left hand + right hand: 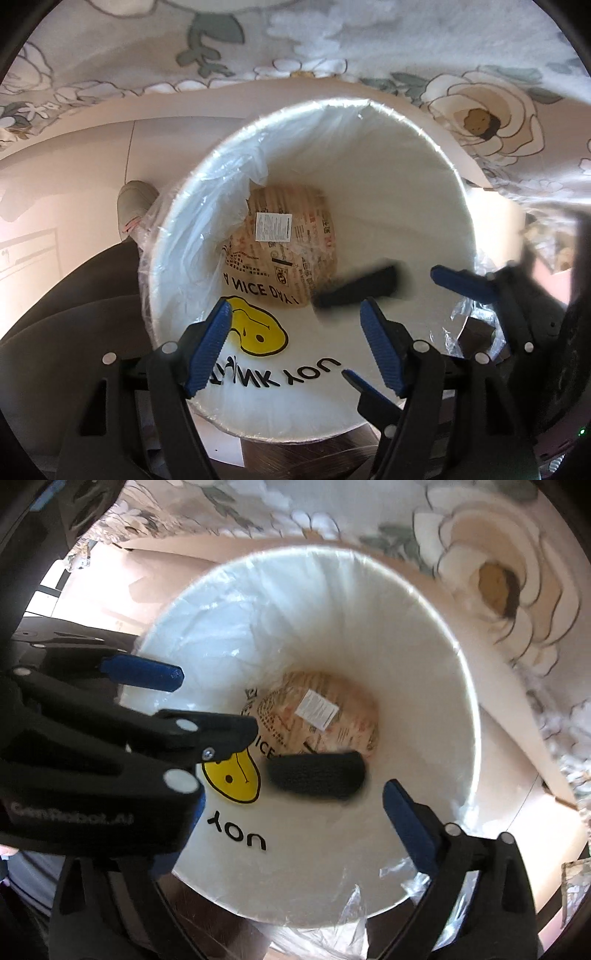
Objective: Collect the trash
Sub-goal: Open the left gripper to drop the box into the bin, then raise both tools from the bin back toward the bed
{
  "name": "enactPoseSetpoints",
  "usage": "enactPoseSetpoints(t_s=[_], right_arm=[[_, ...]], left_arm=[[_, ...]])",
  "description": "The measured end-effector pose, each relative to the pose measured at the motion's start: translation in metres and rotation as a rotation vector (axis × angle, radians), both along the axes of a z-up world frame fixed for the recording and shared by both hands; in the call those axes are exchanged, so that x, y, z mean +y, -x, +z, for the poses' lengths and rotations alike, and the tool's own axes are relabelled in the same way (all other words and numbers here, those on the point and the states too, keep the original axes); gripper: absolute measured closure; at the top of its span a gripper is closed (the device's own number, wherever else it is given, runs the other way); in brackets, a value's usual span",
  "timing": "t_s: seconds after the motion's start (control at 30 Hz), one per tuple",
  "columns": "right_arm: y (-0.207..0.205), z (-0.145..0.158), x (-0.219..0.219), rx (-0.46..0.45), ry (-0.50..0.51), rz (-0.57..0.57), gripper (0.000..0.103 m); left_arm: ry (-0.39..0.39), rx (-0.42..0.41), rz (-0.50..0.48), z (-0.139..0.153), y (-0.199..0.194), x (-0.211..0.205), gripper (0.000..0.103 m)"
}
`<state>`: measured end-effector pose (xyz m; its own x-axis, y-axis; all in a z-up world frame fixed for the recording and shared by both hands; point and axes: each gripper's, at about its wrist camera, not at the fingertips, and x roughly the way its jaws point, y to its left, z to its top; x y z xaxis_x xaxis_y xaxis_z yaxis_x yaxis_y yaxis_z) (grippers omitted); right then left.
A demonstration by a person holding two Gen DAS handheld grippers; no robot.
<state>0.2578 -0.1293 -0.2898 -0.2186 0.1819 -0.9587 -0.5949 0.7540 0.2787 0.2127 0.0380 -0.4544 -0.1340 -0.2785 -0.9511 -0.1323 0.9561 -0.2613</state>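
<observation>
A white bin [458,177] [469,686] lined with a clear plastic bag stands below both grippers. At its bottom lie a brown printed wrapper [288,229] [332,709] and a white bag with a yellow smiley [258,332] [232,779]. A small black object [354,284] [314,775], blurred, hangs inside the bin's mouth and touches no pad. My left gripper [295,306] [218,705] is open over the near rim, with nothing between its blue pads. My right gripper [295,794] is wide open beside it, the black object just beyond its fingertips.
Floral fabric [332,37] [498,572] hangs behind the bin. A person's shoe [135,203] and dark trouser leg [74,295] are at the bin's left on the pale floor [74,147]. The two grippers overlap closely above the bin.
</observation>
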Motion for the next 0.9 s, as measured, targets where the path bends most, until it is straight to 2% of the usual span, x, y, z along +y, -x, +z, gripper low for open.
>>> enactPoseSetpoints(t_s=[0.33, 0.4, 0.53, 0.73, 0.9], right_arm=[[-0.002, 0.019, -0.003, -0.021, 0.026, 0.001, 0.007], [-0.002, 0.015, -0.003, -0.018, 0.025, -0.002, 0.007], [-0.002, 0.028, -0.004, -0.024, 0.033, -0.004, 0.007], [-0.002, 0.072, -0.014, -0.079, 0.006, -0.024, 0.007], [-0.001, 0.128, -0.025, -0.182, -0.028, -0.011, 0.007]], left_arm=[[-0.027, -0.039, 0.01, 0.025, 0.001, 0.004, 0.029], [-0.027, -0.051, 0.019, 0.034, 0.002, 0.008, 0.029], [-0.049, -0.1, 0.023, 0.06, 0.003, 0.013, 0.029], [-0.088, -0.211, 0.01, 0.117, 0.01, 0.016, 0.029], [-0.128, -0.334, -0.015, 0.175, 0.016, 0.016, 0.029]])
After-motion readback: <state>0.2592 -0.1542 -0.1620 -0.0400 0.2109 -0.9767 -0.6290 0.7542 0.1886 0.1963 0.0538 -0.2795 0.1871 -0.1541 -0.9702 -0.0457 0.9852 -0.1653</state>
